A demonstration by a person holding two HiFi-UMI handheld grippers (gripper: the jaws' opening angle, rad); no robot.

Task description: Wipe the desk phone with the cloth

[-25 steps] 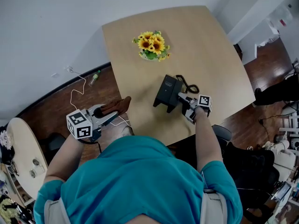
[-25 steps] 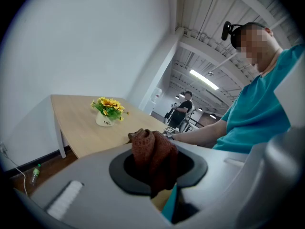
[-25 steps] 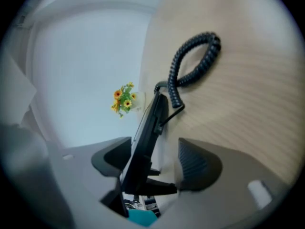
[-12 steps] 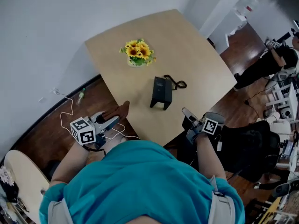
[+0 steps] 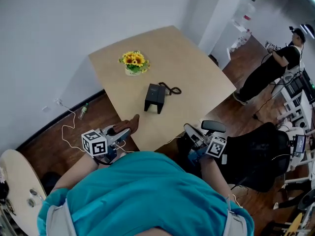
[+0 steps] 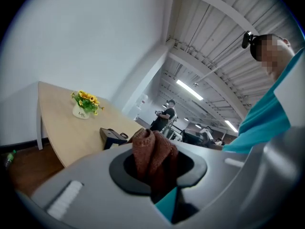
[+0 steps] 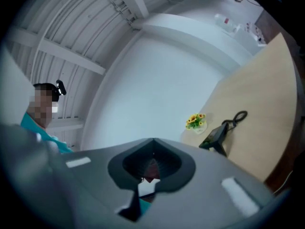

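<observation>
The black desk phone (image 5: 155,97) stands on the beige table (image 5: 197,77), its coiled cord (image 5: 171,89) trailing to the right. My left gripper (image 5: 123,129) is shut on a brown cloth (image 5: 129,123) and hovers at the table's near-left edge, short of the phone. In the left gripper view the cloth (image 6: 151,149) bunches between the jaws, with the phone (image 6: 112,137) beyond it. My right gripper (image 5: 189,130) is shut and empty, off the table's near edge and well back from the phone. The right gripper view shows the phone (image 7: 216,137) far off.
A vase of sunflowers (image 5: 132,62) sits at the table's far left. A black office chair (image 5: 256,154) stands to my right. Someone in dark clothes (image 5: 273,63) stands further back on the right. A white cable (image 5: 69,114) lies on the wooden floor left of the table.
My right gripper has drawn back from the phone to beyond the table's near edge. The whole view has pulled away from the table. The left gripper with the cloth has shifted right toward the table's edge.
</observation>
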